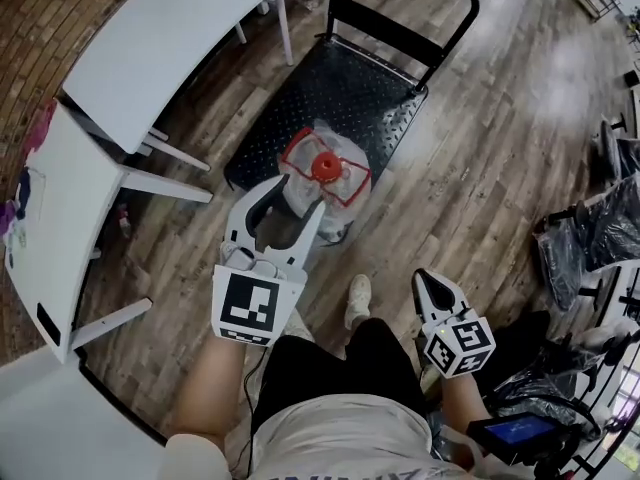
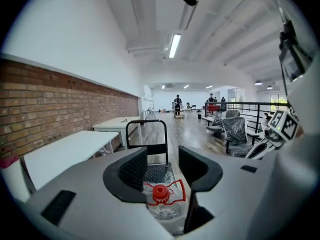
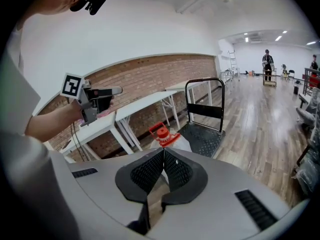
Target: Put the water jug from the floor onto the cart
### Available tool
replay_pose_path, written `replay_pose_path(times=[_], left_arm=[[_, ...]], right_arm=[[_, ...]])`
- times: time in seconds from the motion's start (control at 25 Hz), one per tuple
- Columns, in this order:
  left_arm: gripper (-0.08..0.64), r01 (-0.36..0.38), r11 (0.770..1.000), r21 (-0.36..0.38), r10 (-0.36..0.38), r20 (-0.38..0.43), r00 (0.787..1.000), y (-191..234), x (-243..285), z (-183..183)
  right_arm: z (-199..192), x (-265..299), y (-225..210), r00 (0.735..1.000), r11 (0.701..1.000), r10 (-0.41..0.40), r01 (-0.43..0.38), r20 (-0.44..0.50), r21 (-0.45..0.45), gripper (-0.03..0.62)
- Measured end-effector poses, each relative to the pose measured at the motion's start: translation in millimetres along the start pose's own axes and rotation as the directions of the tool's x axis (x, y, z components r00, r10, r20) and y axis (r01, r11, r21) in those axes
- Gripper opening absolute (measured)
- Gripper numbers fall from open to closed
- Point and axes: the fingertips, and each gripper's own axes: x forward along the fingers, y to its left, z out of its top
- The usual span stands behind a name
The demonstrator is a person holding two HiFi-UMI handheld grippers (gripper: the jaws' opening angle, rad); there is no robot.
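2 grippers are up in front of the person, and the water jug [image 1: 340, 186] stands below and just beyond them, at the near end of the cart [image 1: 345, 83]. From the head view I cannot tell whether its base sits on the black studded deck or on the wood floor [image 1: 480, 148] right against the deck's edge. It stands upright, clear plastic, with 1 red cap and a red carry handle around the neck.

The left gripper [image 1: 298, 196] hangs above the jug and apart from it. In the left gripper view its jaws stand partly spread with nothing between the pads, and the jug [image 2: 161, 201] shows through the gap, lower down, with the cart [image 2: 156, 173] and its upright push handle behind.

The right gripper [image 1: 425, 280] is held nearer the person's body, well off to the jug's right. Its jaws are closed tip to tip on nothing, and the jug [image 3: 172, 140] appears past them beside the cart [image 3: 202, 136].

2 white tables [image 1: 170, 38] stand left of the cart.
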Motion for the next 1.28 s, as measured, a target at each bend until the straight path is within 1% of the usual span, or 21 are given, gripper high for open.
replay_pose_path(times=[0.08, 0.2, 0.36, 0.48, 0.64, 0.76, 0.88, 1.16, 1.28], left_arm=[[0.157, -0.016, 1.0, 0.014, 0.016, 0.039, 0.999, 2, -34, 11], [0.111, -0.037, 0.999, 0.02, 0.036, 0.076, 0.996, 6, -82, 21], [0.04, -0.037, 0.999, 0.006, 0.036, 0.097, 0.995, 7, -139, 22], [0.002, -0.037, 0.999, -0.015, 0.039, 0.097, 0.995, 8, -168, 15], [0.002, -0.04, 0.998, -0.043, 0.044, 0.088, 0.995, 6, -194, 4], [0.002, -0.067, 0.995, -0.071, 0.074, 0.097, 0.992, 1, -213, 4], [0.002, -0.102, 0.99, -0.1, 0.114, 0.115, 0.987, -10, -223, 12], [0.002, -0.137, 0.986, -0.1, 0.15, 0.135, 0.98, -67, -238, 32], [0.002, -0.13, 0.986, -0.102, 0.144, 0.139, 0.98, -97, -238, 38]], right_arm=[[7, -9, 19, 1.0, 1.0, -0.006, 0.006, 0.029, -0.015, 0.005], [17, -23, 52, 0.997, 0.999, -0.01, 0.013, 0.07, -0.049, 0.005], [23, -45, 91, 0.993, 0.996, -0.024, 0.034, 0.12, -0.083, 0.005], [26, -60, 106, 0.986, 0.994, -0.05, 0.065, 0.158, -0.093, 0.005], [41, -80, 116, 0.976, 0.99, -0.062, 0.087, 0.21, -0.113, 0.005], [52, -95, 120, 0.968, 0.987, -0.05, 0.086, 0.247, -0.137, 0.005], [58, -110, 117, 0.96, 0.984, -0.037, 0.083, 0.279, -0.157, 0.005], [52, -160, 104, 0.941, 0.984, 0.01, 0.052, 0.339, -0.173, 0.005], [41, -185, 95, 0.936, 0.983, 0.016, 0.05, 0.352, -0.176, 0.005]])
